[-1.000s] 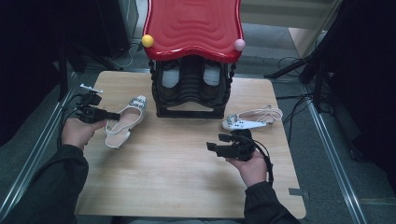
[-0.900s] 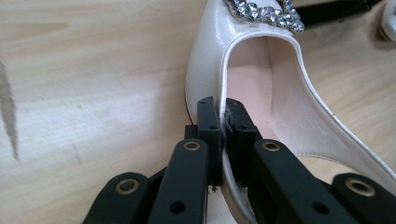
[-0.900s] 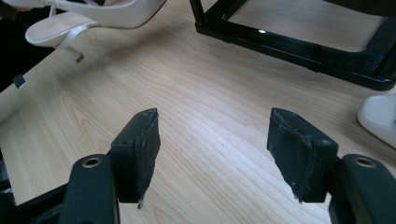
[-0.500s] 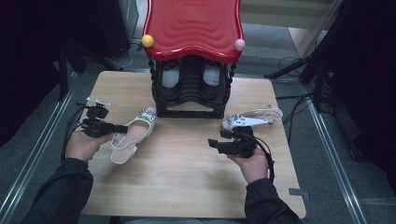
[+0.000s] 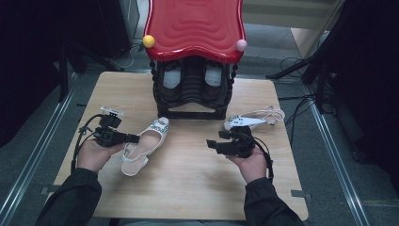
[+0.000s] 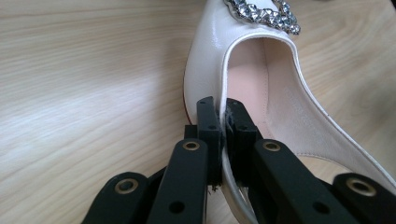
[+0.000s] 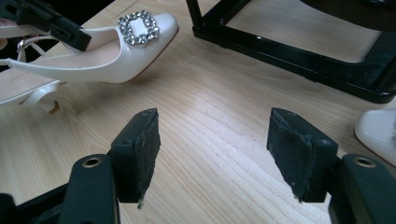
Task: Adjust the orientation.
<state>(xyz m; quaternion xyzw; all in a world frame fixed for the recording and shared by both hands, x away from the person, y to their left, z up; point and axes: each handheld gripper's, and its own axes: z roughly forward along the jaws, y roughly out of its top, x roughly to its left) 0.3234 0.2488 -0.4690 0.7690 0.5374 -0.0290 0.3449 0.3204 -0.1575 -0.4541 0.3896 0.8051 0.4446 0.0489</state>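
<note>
- Your left gripper [image 5: 134,139] is clamped on the side wall of the cream glossy slingback shoe with a rhinestone buckle [image 5: 146,146]; in the left gripper view the two pads [image 6: 208,126] pinch the thin upper edge of that shoe [image 6: 243,60] between them.
- Shoe's toe points away from your left jaws toward the rack; its heel end sits just beside your left hand [image 5: 96,155]; sole on the light wooden table [image 5: 188,188].
- Your right gripper [image 5: 212,146] has jaws standing apart, nothing between them. In the right gripper view bare table [image 7: 210,140] shows between the pads [image 7: 142,144].
- The held shoe [image 7: 112,46] lies ahead and to the left of your right jaws, well apart from them.
- Second white slingback shoe [image 5: 251,120] lies just beyond your right hand [image 5: 251,162], not touched; its toe [image 7: 376,133] sits close by the right pad.
- Black shoe rack with wavy red top [image 5: 193,28] stands beyond both grippers, between them; its black base frame [image 7: 289,56] is ahead of your right jaws.
- Pairs of shoes [image 5: 171,77] inside the rack.
</note>
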